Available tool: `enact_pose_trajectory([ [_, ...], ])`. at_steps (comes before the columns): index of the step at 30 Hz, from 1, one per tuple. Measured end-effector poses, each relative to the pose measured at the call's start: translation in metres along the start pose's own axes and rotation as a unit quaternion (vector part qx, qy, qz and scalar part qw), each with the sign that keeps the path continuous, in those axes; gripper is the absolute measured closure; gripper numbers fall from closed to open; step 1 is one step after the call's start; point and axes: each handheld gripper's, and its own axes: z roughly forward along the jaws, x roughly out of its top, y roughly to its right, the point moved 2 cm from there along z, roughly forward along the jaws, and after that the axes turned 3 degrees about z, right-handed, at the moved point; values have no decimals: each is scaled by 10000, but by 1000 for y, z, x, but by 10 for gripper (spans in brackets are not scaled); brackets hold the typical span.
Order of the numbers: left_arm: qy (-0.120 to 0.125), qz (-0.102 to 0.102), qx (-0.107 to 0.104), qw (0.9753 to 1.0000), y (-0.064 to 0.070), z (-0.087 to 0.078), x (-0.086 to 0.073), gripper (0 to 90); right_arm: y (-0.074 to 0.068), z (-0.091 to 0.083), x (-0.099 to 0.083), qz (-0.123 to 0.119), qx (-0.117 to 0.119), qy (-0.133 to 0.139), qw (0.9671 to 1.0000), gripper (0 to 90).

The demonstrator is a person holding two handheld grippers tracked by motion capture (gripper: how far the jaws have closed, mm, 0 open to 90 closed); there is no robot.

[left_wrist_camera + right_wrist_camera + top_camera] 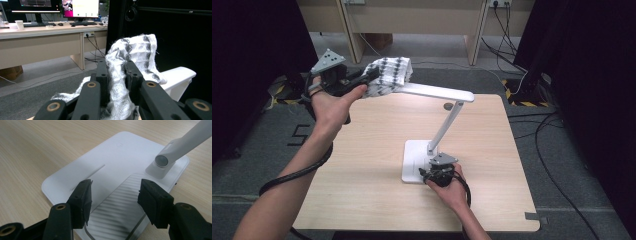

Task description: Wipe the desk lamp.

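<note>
Left claw (116,75) pinched the white patterned cloth (135,53) against the lamp head (437,91), right claw (113,195) stood spread over the lamp base (110,157)

Light wooden table (362,165), grey floor (257,150) around it. Black cables (557,145) trailing over floor at right; power strip (499,3) on far wall. Beyond, long desk (42,32) with monitors (80,7), keyboards (82,23), paper cup (19,24). Cardboard box (10,72) beneath desk.
</note>
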Motion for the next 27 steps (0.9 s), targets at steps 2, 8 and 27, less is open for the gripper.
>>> enact_pose_trajectory([
  [2,-2,-5,1,10000,1,1,-1,765,0,0,0,-2,-3,5,10000,442],
  [8,-17,33,-22,10000,6,4,-2,766,0,0,0,-19,-16,19,10000,442],
  [27,-57,62,-106,9999,17,12,-2,765,-2,1,0,-47,-23,28,10000,443],
])
